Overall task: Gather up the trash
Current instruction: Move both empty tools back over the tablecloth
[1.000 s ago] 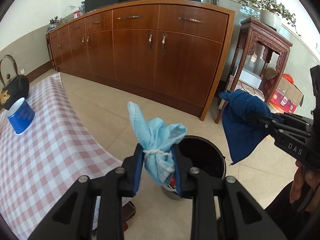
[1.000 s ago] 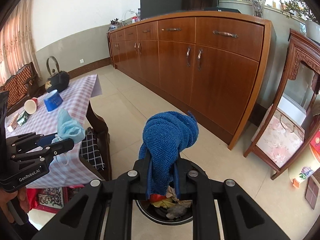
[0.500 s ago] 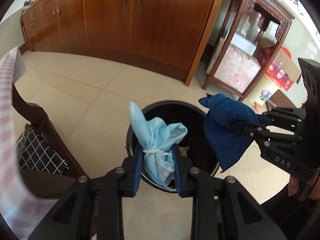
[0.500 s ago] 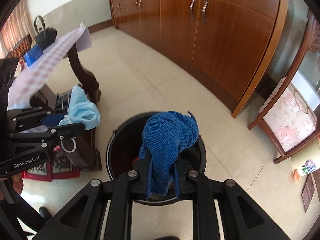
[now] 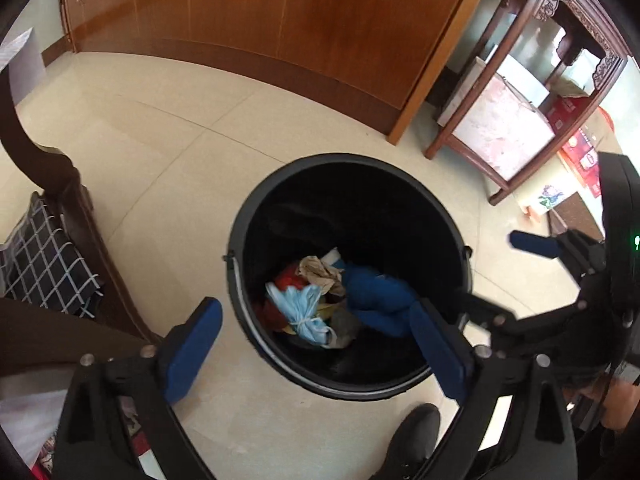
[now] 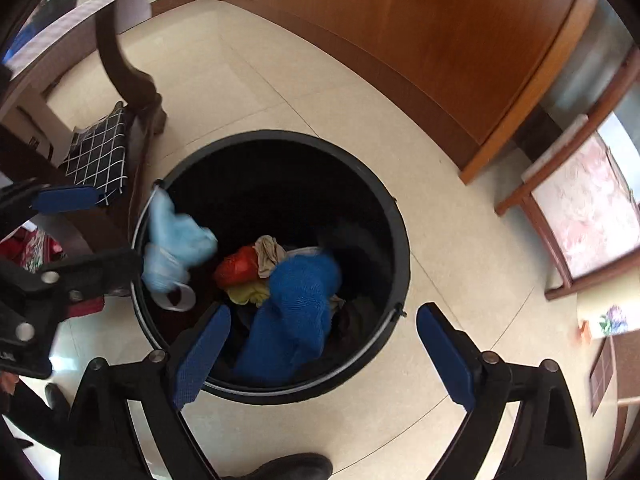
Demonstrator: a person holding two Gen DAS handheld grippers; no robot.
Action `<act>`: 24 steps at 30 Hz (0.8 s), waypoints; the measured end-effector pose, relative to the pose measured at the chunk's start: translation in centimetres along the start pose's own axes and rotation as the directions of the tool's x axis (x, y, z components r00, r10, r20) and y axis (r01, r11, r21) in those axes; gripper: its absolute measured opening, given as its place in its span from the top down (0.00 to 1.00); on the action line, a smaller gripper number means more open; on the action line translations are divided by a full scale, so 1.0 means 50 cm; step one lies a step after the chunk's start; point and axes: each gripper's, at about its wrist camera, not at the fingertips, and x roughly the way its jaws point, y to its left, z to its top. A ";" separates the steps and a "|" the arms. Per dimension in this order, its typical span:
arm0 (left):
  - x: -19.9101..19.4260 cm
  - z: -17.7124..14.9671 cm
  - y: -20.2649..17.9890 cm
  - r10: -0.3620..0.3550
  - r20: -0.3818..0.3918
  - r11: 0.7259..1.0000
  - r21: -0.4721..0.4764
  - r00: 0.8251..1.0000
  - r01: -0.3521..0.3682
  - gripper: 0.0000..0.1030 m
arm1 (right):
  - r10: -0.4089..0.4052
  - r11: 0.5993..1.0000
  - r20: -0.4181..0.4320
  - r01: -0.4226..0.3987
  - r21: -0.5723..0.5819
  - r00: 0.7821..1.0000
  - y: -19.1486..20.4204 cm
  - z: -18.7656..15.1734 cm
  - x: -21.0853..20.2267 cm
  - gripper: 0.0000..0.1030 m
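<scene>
Motion-blurred light blue mask (image 6: 172, 248) and blue cloth (image 6: 296, 312) inside half-dark bin (image 6: 400, 248).

No text, label, brand or number can be read in either view. In the left wrist view, the red cardboard boxes (image 5: 576, 148) on the floor at the far right, beside the carved dark wooden side stand (image 5: 532, 92), carry white printed patches, but the print is too small and blurred to make out. In the right wrist view, a trace of white lettering sits on the black gripper body (image 6: 8, 356) at the left edge, cut off and illegible.
</scene>
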 end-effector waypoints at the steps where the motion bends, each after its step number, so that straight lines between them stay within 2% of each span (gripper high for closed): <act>1: -0.003 -0.002 0.001 0.009 0.004 1.000 0.005 1.000 -0.009 0.06 | -0.030 0.999 0.000 0.030 0.010 1.000 -0.009 -0.002 -0.001 0.07; 3: -0.008 -0.004 0.001 0.030 0.001 1.000 0.009 1.000 -0.030 0.04 | -0.070 0.997 0.006 0.069 0.039 0.998 -0.027 -0.003 -0.005 0.04; 4: -0.012 -0.004 0.002 0.041 0.002 0.999 0.012 0.999 -0.041 0.04 | -0.067 0.996 0.010 0.066 0.064 0.998 -0.037 -0.004 -0.008 0.00; 8: -0.028 -0.004 0.001 0.064 0.022 0.997 0.032 0.998 -0.065 0.02 | -0.066 0.987 0.034 0.060 0.149 0.997 -0.062 -0.005 -0.021 0.00; 13: -0.047 -0.003 0.013 0.064 0.047 0.997 0.047 0.997 -0.066 0.02 | -0.063 0.989 0.065 0.054 0.139 0.996 -0.047 -0.001 -0.043 0.00; 24: -0.110 0.000 -0.016 0.060 0.119 0.995 0.074 0.991 -0.069 0.01 | -0.086 0.985 0.128 0.065 0.160 0.988 -0.046 -0.013 -0.105 0.00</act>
